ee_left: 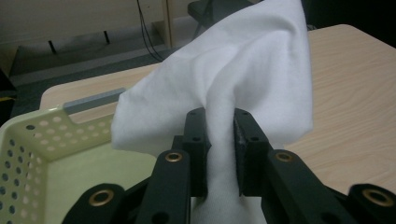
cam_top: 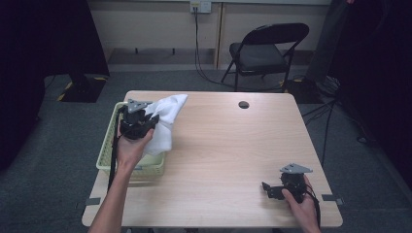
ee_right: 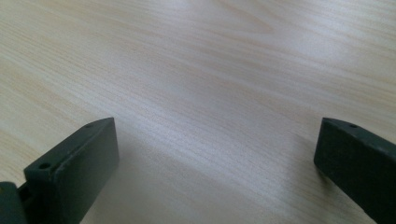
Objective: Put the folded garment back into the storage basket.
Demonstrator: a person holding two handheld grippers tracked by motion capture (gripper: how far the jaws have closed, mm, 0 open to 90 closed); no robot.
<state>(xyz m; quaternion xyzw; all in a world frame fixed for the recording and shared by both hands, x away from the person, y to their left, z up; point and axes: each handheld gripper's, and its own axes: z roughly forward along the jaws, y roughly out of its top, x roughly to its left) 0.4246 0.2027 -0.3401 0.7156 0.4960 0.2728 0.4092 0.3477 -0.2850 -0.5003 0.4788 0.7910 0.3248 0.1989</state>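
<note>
Cloth (ee_left: 243,70) is clenched in left gripper (cam_top: 154,118), hanging over basket (cam_top: 108,145) right rim; right gripper (cam_top: 265,189) released, far away.

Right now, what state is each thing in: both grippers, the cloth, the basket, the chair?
Left gripper: shut on the white cloth.
White cloth: lifted, bunched, draping over the basket's edge.
Basket: upright at the table's left edge.
Right gripper: open, holding nothing, over bare table.
Chair: unfolded, unoccupied.

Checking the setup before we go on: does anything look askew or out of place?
Nothing stands out. The left gripper holds a white cloth above the basket; the right gripper rests open on the bare table.
</note>
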